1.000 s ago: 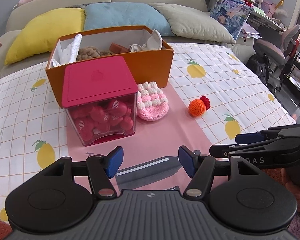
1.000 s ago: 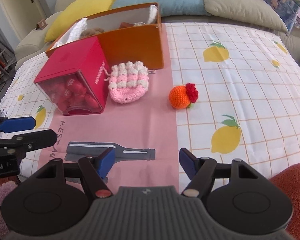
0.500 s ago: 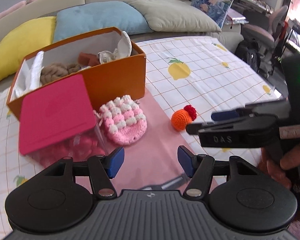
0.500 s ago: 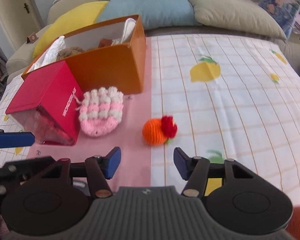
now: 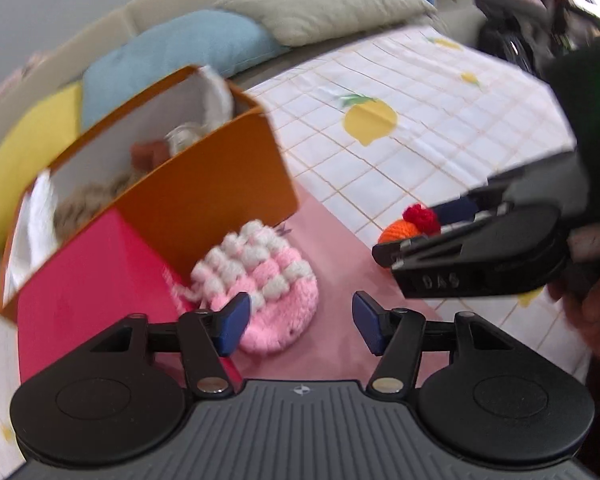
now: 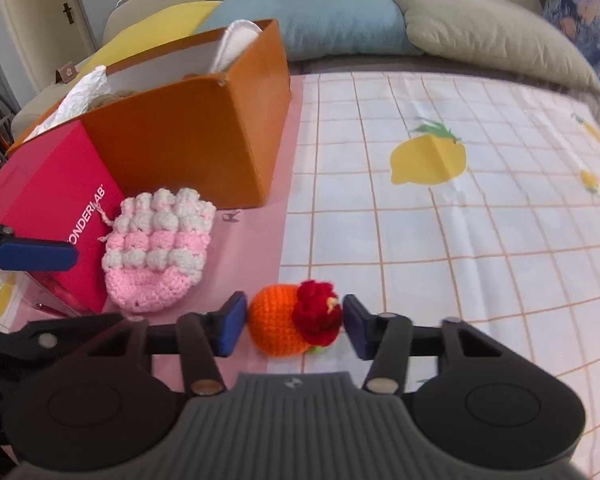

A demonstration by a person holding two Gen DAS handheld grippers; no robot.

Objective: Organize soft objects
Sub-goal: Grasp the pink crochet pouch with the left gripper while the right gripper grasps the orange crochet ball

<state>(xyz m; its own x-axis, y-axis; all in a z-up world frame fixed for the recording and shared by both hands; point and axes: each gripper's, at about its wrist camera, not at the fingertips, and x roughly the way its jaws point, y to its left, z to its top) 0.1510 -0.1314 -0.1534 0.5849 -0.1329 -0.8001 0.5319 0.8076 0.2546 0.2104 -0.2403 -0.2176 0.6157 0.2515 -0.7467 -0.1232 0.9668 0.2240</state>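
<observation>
The right tool (image 6: 292,326) has closed in since a second ago: its spread fingers now flank the orange crochet ball (image 6: 288,326) on the worktop's pink runner (image 6: 256,236), apparently not yet pinching. The grasp looks imminent. The left tool (image 5: 298,322), also spread and empty, has swung toward the pink crochet pouch (image 5: 260,284). The pouch leans against the red-lidded container (image 6: 48,204), before the orange box (image 6: 188,140).

From the right gripper (image 6: 294,326), open checked cloth (image 6: 440,240) lies clear from 12 to 3 o'clock — the orange box (image 6: 188,148), red container (image 6: 48,204) and pink pouch (image 6: 158,250) block 10 to 11
</observation>
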